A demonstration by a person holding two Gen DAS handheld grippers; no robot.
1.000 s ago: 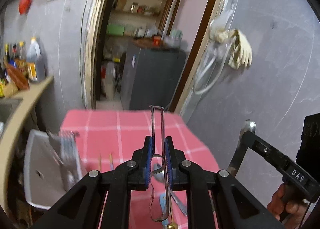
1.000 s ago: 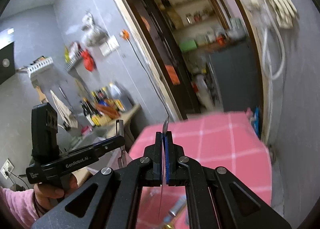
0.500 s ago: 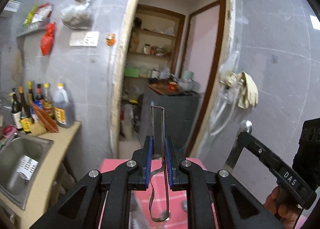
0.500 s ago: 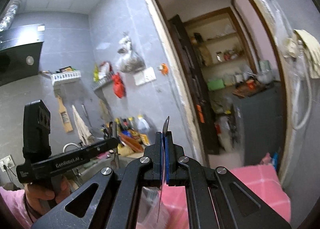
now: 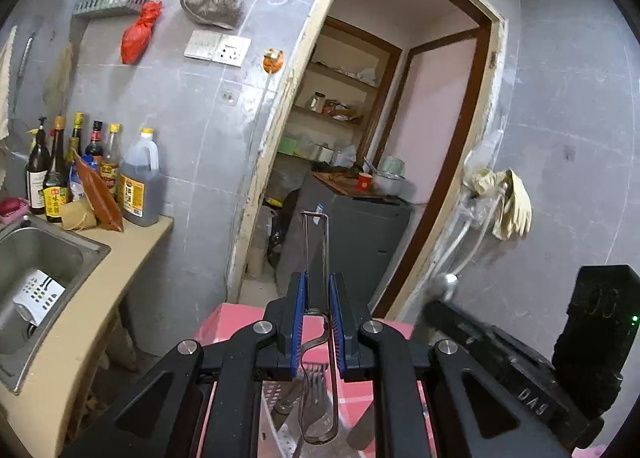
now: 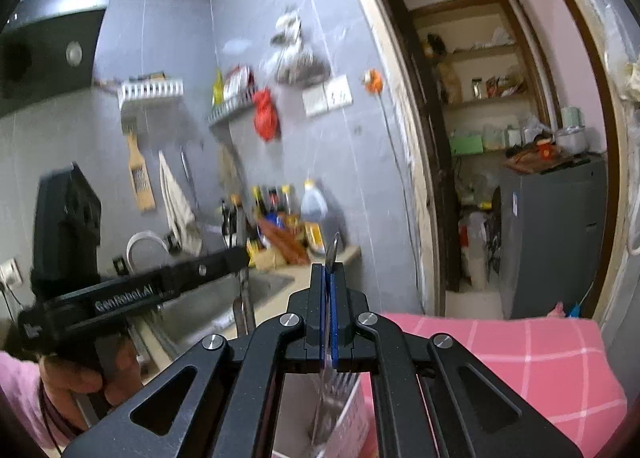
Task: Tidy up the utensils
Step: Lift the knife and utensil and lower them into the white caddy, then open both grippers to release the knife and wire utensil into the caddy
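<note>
Jaws of both my grippers are clamped, left gripper on a wire utensil, right gripper on a fork, handles pointing forward over the drainer basket below.

pink checked table carries a perforated utensil tray.

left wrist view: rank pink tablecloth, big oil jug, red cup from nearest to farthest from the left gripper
From the left gripper:
1. pink tablecloth, just below the fingers
2. big oil jug, on the counter at left
3. red cup, through the doorway, on the grey cabinet
</note>
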